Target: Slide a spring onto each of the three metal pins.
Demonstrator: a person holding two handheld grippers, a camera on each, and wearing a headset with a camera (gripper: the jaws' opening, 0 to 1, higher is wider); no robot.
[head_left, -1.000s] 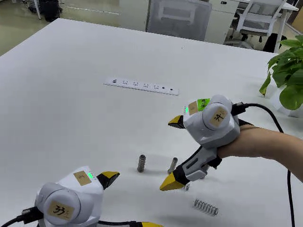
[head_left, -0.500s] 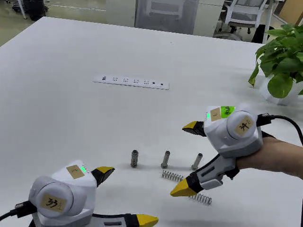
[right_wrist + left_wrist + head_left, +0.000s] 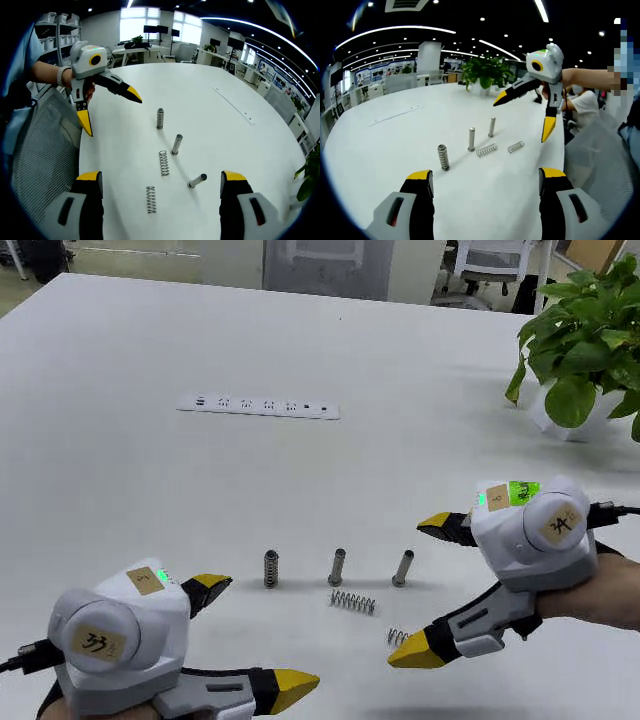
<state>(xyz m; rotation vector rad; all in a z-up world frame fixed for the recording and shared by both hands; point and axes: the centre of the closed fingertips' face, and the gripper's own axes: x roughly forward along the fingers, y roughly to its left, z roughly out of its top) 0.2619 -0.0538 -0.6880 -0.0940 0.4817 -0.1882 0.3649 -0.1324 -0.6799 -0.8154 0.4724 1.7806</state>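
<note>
Steel springs (image 3: pixel 352 601) lie loose beside two bare pins (image 3: pixel 337 567); my right gripper (image 3: pixel 418 589) has drawn back empty, jaws spread, left gripper (image 3: pixel 257 635) likewise.

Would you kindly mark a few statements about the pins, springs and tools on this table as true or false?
1. The leftmost pin in the head view already carries a spring. True.
2. Two loose springs lie on the table. True.
3. The right tool is shut on a spring. False: its jaws are open and hold nothing.
4. The power strip lies between the pins and the tools. False: it lies beyond the pins, farther from the person.
5. The left tool is open and holds nothing. True.
</note>
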